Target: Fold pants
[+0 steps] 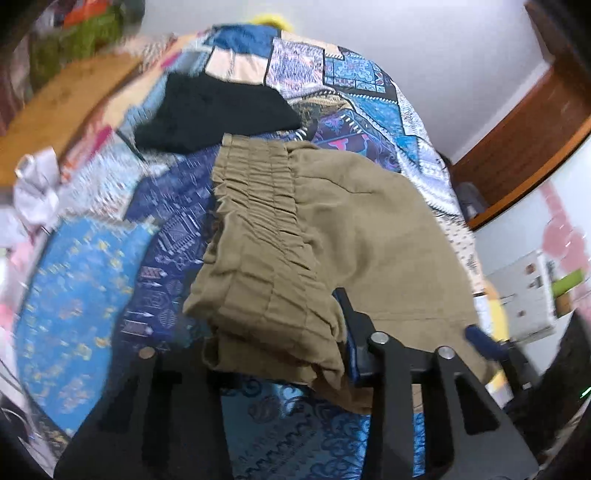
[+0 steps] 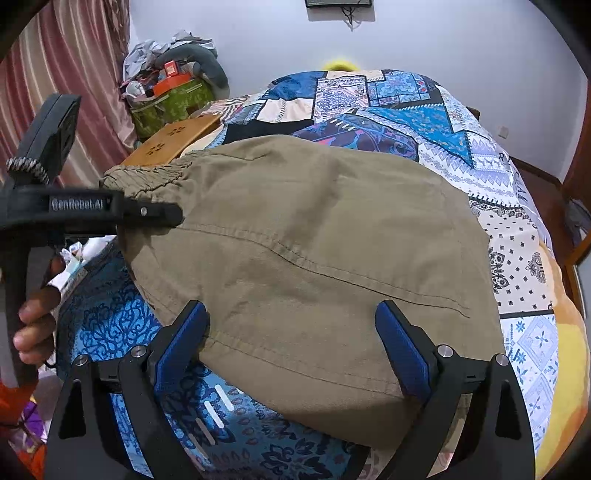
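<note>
khaki pants (image 2: 295, 266) lie on bed (image 2: 517, 266). left claw (image 1: 280, 343) pinches waistband corner to lift & fold it; right claw (image 2: 291, 347) spread wide, w/ hem between, not gripping.

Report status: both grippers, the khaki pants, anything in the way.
Left gripper shut on khaki pants at the waistband. Right gripper open, straddling the near edge. Black garment beyond on the bedspread, apart.

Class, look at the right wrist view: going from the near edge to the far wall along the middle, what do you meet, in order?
Hand-held gripper → khaki pants → patchwork bedspread → yellow object → white wall.
</note>
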Available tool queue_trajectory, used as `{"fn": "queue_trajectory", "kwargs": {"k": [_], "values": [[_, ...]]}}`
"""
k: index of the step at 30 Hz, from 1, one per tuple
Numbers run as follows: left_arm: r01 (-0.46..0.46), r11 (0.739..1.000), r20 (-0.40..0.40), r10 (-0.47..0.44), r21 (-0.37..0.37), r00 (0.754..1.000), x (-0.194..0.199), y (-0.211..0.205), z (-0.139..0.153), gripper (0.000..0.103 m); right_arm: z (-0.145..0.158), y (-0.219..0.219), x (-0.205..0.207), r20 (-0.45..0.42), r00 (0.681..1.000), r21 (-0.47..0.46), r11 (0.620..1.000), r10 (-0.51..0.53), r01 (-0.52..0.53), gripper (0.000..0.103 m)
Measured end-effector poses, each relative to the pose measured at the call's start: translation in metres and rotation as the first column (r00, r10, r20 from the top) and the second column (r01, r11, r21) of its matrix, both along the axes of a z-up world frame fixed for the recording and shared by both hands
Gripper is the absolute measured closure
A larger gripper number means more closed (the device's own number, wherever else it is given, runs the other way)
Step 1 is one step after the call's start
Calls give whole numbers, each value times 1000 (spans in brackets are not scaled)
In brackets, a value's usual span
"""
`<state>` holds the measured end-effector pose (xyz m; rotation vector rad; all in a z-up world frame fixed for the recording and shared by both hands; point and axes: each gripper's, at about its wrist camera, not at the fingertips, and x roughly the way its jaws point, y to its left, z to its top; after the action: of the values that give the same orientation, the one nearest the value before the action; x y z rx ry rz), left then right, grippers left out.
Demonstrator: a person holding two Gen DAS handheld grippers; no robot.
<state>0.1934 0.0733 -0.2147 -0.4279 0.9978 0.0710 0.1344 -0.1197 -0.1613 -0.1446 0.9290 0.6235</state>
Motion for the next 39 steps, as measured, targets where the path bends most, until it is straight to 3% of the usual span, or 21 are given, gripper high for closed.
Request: {"fn": "queue_trajectory", "kwargs": {"k": [3,5,8,12,15,18,22,27,29,33,36,38,39], "values": [[15,989,36,-21,147,999,-9,-9,16,68,7,-11,3,-32,998,50,997,-51,52,14],[4,967,71,-23,253,997,-15,-13,29,68,13,-22,5,-35,995,76,993,-90,92,14],[-32,909,131,-24,415,991,-24,-16,52,68,18,-41,7,-28,988,83,985,-151,153,14],[-114,782,222,-32,613,975,-35,-28,79,69,12,-58,5,-24,977,37,977,-211,212,14],[-124,753,265,-69,646,962,-37,-40,95,71,2,-63,-2,-24,974,10,974,-224,225,14],[-71,763,285,-152,642,946,-34,-61,106,73,-2,-70,-5,-39,971,47,970,-238,240,14],[47,802,282,-264,595,923,-17,-90,112,78,-3,-73,-2,-70,967,70,965,-247,251,14],[208,872,257,-346,442,903,7,-108,110,80,0,-72,-5,-53,969,62,968,-242,245,15],[257,889,244,-364,379,899,15,-112,107,81,1,-75,-5,-55,968,66,967,-245,248,15],[344,898,214,-406,274,889,22,-121,100,81,0,-80,-6,-59,964,70,963,-258,262,14],[360,900,198,-410,246,890,20,-123,97,80,0,-82,-6,-69,962,76,960,-265,269,14],[368,899,182,-413,240,892,20,-122,96,74,1,-82,-5,-66,962,72,960,-267,271,14],[376,896,175,-420,235,891,19,-122,96,65,2,-82,-5,-62,962,70,960,-267,271,14]]}}
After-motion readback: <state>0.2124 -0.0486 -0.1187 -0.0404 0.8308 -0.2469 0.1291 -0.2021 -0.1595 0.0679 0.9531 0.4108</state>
